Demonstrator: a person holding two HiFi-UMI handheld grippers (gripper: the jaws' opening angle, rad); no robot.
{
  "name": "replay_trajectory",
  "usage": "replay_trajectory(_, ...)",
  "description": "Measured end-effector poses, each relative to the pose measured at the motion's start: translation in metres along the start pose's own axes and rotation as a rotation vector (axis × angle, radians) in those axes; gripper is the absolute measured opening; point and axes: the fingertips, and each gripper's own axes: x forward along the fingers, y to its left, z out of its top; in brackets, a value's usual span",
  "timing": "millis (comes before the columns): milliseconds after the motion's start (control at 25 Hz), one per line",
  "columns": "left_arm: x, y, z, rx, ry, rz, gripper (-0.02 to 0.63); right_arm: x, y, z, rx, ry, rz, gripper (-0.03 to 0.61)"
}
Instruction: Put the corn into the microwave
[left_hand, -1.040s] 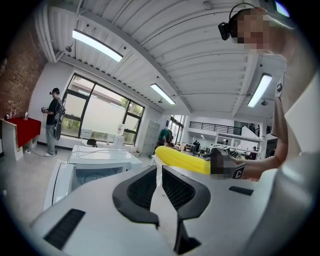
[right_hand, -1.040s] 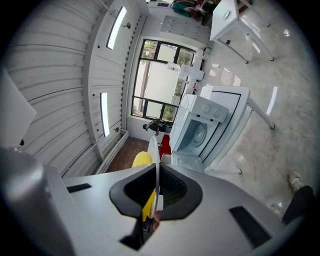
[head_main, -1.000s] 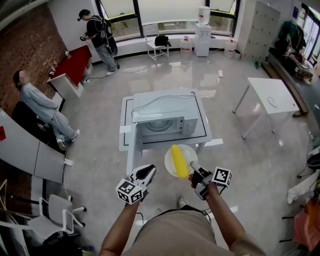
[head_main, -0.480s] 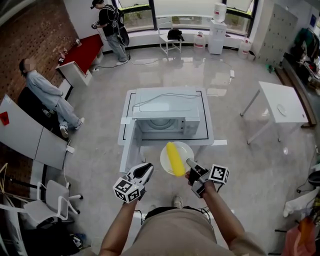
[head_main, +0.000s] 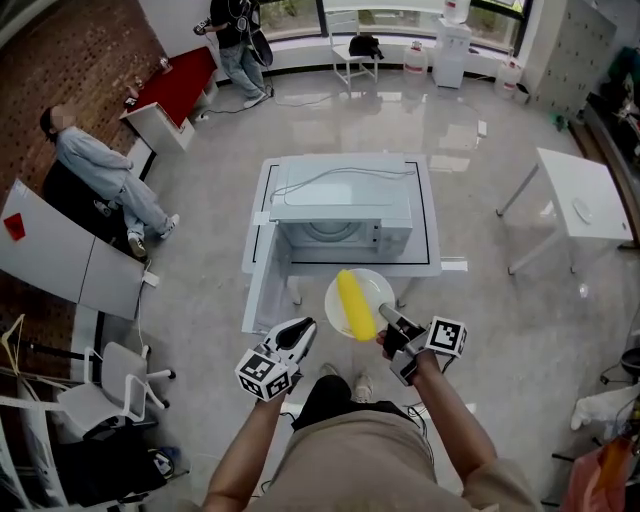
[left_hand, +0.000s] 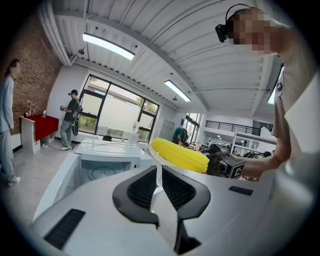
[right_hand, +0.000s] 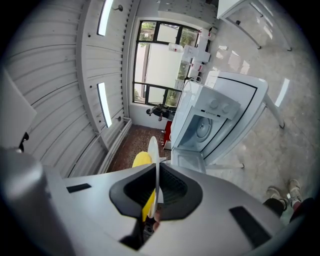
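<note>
Head view shows your right gripper (head_main: 386, 319) clamped on the rim of the plate (head_main: 378, 293), level so the corn (head_main: 355, 304) on it cannot roll, just off the near edge of the table (head_main: 428, 255) facing the open microwave (head_main: 340, 212); your left gripper (head_main: 303, 328) hangs alongside, jaws together, empty.

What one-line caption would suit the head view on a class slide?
Right gripper holds a round white plate with a yellow corn cob before the open white microwave.

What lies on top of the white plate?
One yellow corn cob lies across the plate, which the right gripper grips by its rim. The cob covers the plate's middle, so that part cannot be seen.
</note>
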Motion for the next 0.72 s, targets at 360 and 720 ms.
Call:
replay_trajectory(360,0.009,0.048,0.005,-0.018,-0.001,0.015,0.023,0.034,-0.017,-0.002,0.057,-0.041,-0.025,0.018)
replay_trajectory(720,0.036,0.092,0.026,-0.015,-0.004,-0.029,0.023,0.077,-0.029,0.011,0.059,-0.072,-0.071,0.018)
